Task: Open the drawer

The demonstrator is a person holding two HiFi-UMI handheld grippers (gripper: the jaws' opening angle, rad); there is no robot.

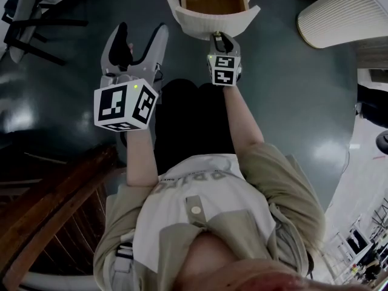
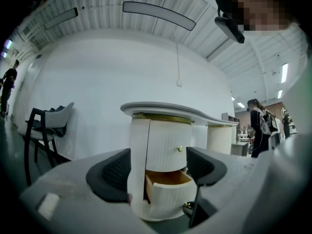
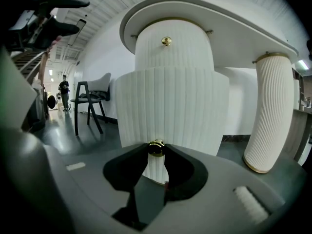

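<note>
My right gripper (image 1: 219, 38) is clenched on the small brass knob (image 3: 156, 147), one pad at each side of it. The knob sits in the middle of the drawer (image 3: 170, 106) front. This is the lower drawer of the cabinet (image 2: 139, 145), and it stands partly out of the cabinet, so its wooden inside shows from above.

I judge the drawer to be a stiff box, probably light, because the part I see inside looks empty. The knob is the only good place to take it: the ribbed front gives no edge. The knob is round, smooth metal, so it may slip. I would pull straight away from the cabinet, without twisting.

My left gripper (image 1: 139, 47) is released, with nothing between its jaws, well apart from the cabinet.
</note>
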